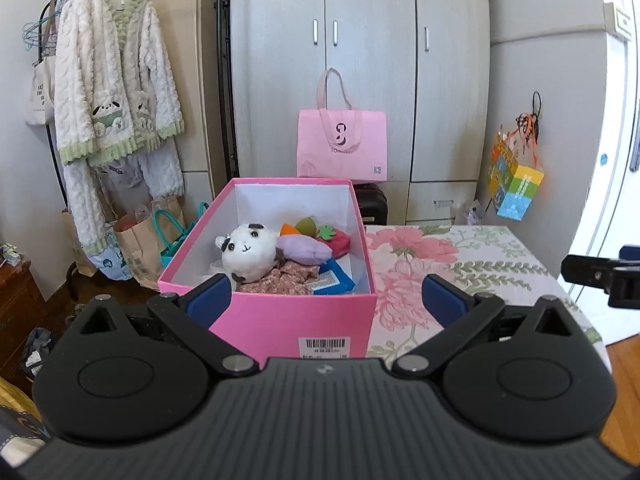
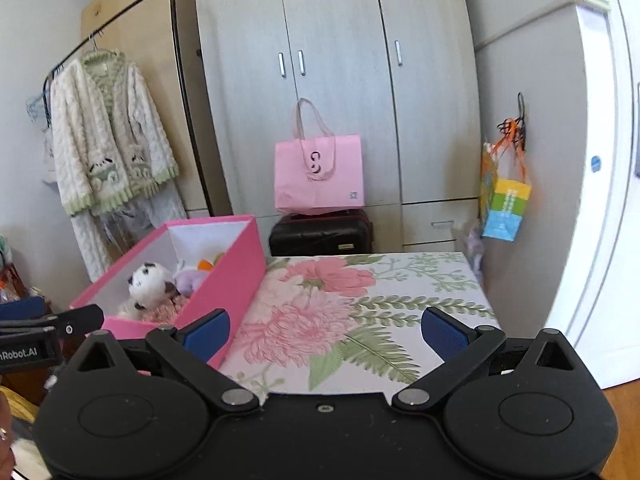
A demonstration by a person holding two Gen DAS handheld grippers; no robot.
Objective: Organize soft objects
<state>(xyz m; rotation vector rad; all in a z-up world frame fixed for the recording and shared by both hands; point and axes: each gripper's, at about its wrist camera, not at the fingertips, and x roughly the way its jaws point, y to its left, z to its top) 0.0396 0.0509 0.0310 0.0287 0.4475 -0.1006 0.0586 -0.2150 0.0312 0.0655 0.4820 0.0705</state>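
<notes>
An open pink box (image 1: 272, 320) stands on the left part of a floral-covered table (image 1: 460, 264). Inside lie a white panda plush (image 1: 248, 250), a purple soft toy (image 1: 304, 250), a red felt piece (image 1: 340, 240), orange and green soft pieces (image 1: 298, 227), floral cloth (image 1: 280, 278) and a blue item (image 1: 334, 280). My left gripper (image 1: 326, 300) is open and empty, just before the box's near wall. My right gripper (image 2: 326, 332) is open and empty above the floral table (image 2: 360, 300), to the right of the box (image 2: 228, 280). The panda also shows in the right wrist view (image 2: 150, 282).
A grey wardrobe (image 1: 360, 60) stands behind, with a pink tote bag (image 1: 342, 144) on a black suitcase (image 2: 320, 234). A clothes rack with a fluffy white robe (image 1: 116, 80) is at the left, bags on the floor below. A colourful bag (image 1: 516, 184) hangs on the right wall.
</notes>
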